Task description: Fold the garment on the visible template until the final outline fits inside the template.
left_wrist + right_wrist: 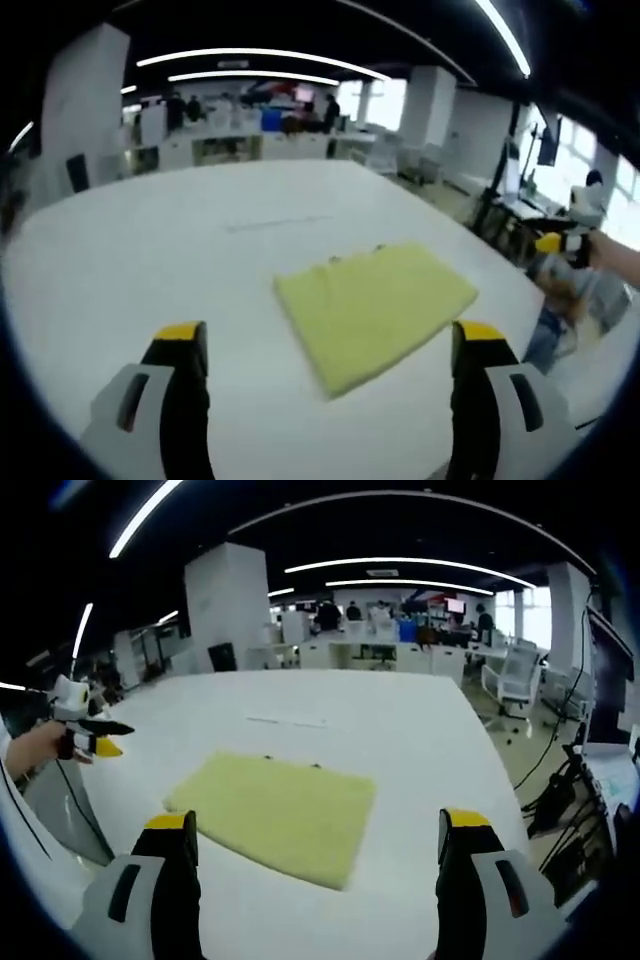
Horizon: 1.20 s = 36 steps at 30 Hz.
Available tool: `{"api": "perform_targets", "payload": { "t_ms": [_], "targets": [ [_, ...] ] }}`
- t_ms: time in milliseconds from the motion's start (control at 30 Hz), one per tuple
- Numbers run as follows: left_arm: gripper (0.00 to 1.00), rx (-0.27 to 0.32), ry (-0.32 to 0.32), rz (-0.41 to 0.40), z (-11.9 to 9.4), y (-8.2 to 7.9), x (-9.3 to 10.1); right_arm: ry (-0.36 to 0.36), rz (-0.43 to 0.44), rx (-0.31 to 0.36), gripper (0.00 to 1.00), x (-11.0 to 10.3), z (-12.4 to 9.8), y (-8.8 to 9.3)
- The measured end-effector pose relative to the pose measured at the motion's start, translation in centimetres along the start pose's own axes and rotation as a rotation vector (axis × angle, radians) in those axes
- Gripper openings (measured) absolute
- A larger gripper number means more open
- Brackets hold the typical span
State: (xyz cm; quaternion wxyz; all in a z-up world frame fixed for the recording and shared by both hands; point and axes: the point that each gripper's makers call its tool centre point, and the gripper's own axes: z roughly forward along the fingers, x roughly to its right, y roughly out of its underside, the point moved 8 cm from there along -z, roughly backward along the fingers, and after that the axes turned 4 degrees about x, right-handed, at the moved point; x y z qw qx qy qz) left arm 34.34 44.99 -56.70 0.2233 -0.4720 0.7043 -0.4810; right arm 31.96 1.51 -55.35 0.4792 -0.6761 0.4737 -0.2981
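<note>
White table (150,250) bears folded yellow garment (375,305) — open-plan office behind.

Setting was a large open-plan office or lab floor. The ceiling was dark, with long curved strip lights (400,562) running across it. White square pillars (228,605) stood in the room. Rows of desks (400,658) with monitors ran along the far side, and several people (328,614) stood among them. A white office chair (515,685) sat near the right edge of the big white table (150,250). Bright windows (390,100) lit the far wall. Cables and stands (570,770) crowded the floor beside the table.
</note>
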Motion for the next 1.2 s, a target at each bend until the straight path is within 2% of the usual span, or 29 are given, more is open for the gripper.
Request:
{"api": "perform_targets", "payload": {
  "t_ms": [200,433,533,667,900,1200],
  "targets": [
    [0.98,-0.01,-0.008,-0.004,-0.2,0.3,0.2,0.004,0.005,0.003,1.0,0.6,-0.5,0.4],
    [0.98,-0.004,-0.011,-0.003,0.0,-0.1,1.1,0.011,0.016,0.005,1.0,1.5,-1.4,0.9],
    [0.98,0.005,-0.016,-0.015,0.1,-0.1,1.3,0.009,0.006,-0.002,1.0,1.9,-1.4,1.0],
    [0.97,-0.015,-0.018,-0.008,0.6,0.3,1.7,0.01,0.011,0.004,1.0,2.4,-1.6,0.9],
    [0.97,-0.006,-0.016,-0.007,1.1,-0.3,2.5,0.015,0.02,0.008,1.0,3.2,-2.0,1.0],
    [0.97,-0.02,-0.018,-0.009,1.4,0.0,3.1,0.008,0.02,0.003,1.0,3.7,-2.0,1.2]
  ]
}}
